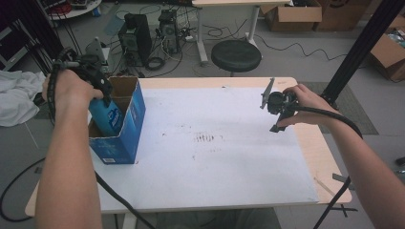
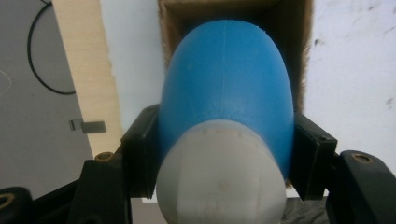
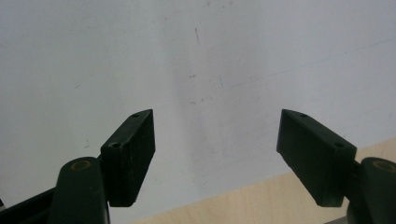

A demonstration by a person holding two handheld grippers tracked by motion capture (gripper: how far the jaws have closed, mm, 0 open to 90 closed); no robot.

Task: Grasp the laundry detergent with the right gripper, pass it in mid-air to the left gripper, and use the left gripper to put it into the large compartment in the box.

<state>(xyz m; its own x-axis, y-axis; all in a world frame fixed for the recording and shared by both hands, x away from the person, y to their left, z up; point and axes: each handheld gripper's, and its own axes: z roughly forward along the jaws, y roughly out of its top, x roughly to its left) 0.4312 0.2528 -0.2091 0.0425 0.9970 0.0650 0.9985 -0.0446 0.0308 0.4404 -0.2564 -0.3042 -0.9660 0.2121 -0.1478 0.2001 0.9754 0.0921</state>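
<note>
Bench (image 1: 215, 157) w/ white top carries an open blue box (image 1: 125, 128) at its left edge. Left hand-held gripper (image 1: 102, 93) is clamped on a blue bottle (image 2: 226, 88) just below its white cap, bottle partway into the box mouth – step looks like packing it; next: lower straight, clear the box walls, then let go. Right hand-held gripper (image 3: 217, 156) hangs over bare bench, jaws apart, holding nothing.

The table (image 1: 305, 157) was a pale wooden top almost wholly covered by a white sheet (image 1: 215, 157) scuffed with dark marks, the bare wood showing along its edges. Directly under the left gripper (image 1: 102, 93) an open blue cardboard box (image 1: 126, 129) stood upright on the sheet. Under the right gripper (image 3: 217, 154) lay scuffed sheet and a strip of wood.
</note>
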